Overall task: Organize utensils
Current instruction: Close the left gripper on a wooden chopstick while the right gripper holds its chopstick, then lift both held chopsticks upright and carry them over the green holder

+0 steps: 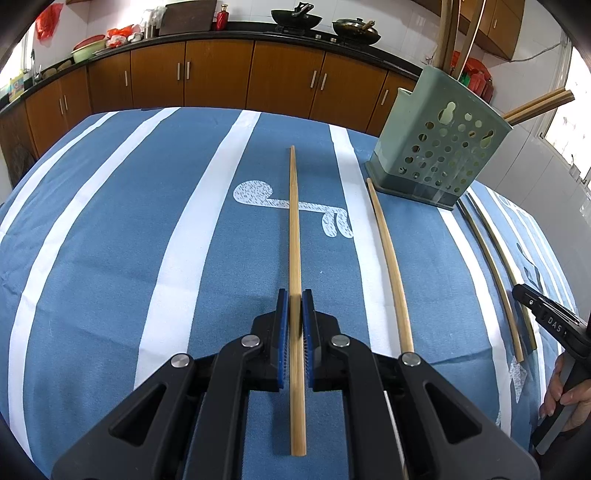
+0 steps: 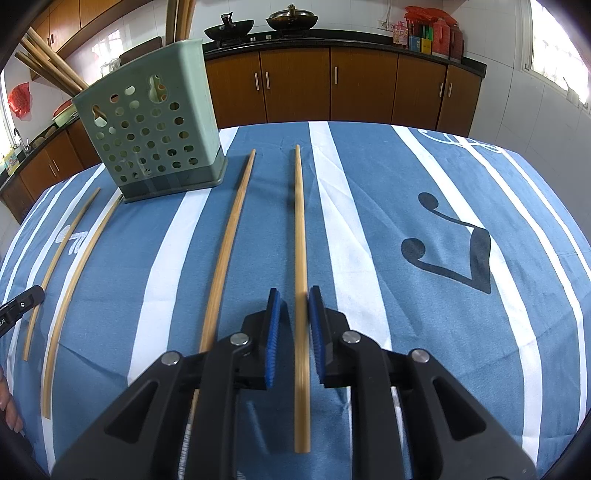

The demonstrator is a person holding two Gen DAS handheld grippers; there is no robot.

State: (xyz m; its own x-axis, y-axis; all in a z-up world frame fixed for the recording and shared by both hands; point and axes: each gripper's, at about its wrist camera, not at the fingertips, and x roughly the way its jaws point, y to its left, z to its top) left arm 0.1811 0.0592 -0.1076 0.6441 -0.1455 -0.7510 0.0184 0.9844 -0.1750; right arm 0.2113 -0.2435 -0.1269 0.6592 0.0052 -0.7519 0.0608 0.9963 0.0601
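Note:
Several bamboo chopsticks lie on the blue striped tablecloth. In the left wrist view my left gripper [image 1: 295, 295] is shut on one chopstick [image 1: 294, 221], its blue pads pressed against the stick. A second chopstick [image 1: 388, 266] lies just right of it. In the right wrist view my right gripper [image 2: 294, 295] straddles another chopstick [image 2: 300, 229] with small gaps beside the pads, so it is open. A further chopstick [image 2: 229, 251] lies to its left. The green perforated utensil holder [image 1: 439, 147] stands at the far right; it also shows in the right wrist view [image 2: 151, 140], holding several chopsticks.
Two more chopsticks [image 1: 491, 266] lie below the holder, near the right gripper's body [image 1: 550, 321]. The same pair shows in the right wrist view [image 2: 74, 266]. Wooden kitchen cabinets [image 1: 221, 74] and a counter with woks [image 1: 295, 16] run behind the table.

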